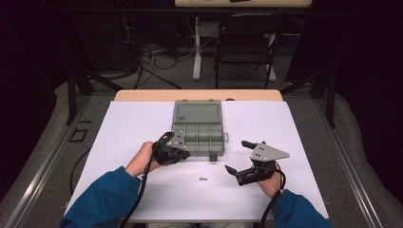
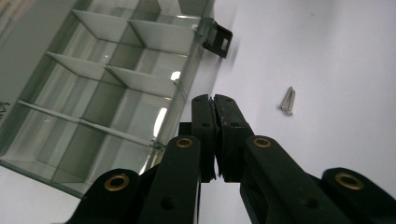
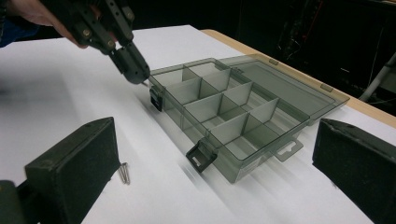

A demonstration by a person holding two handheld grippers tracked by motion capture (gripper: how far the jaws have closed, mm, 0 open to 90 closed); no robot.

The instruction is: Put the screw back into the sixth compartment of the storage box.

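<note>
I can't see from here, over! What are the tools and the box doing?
Left tool shut, tip at the box's front rim. Right tool open, holding nothing. Box lid open, compartments look empty. Screws lying loose on the table; nothing in the way.

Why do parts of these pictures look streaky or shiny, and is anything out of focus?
In the right gripper view, the organizer box shows motion streaks along its near edge. In the left gripper view, glare spots sit on the box's clear dividers, and the screws look slightly soft. In the high view, the white table is bright against dark surroundings.
</note>
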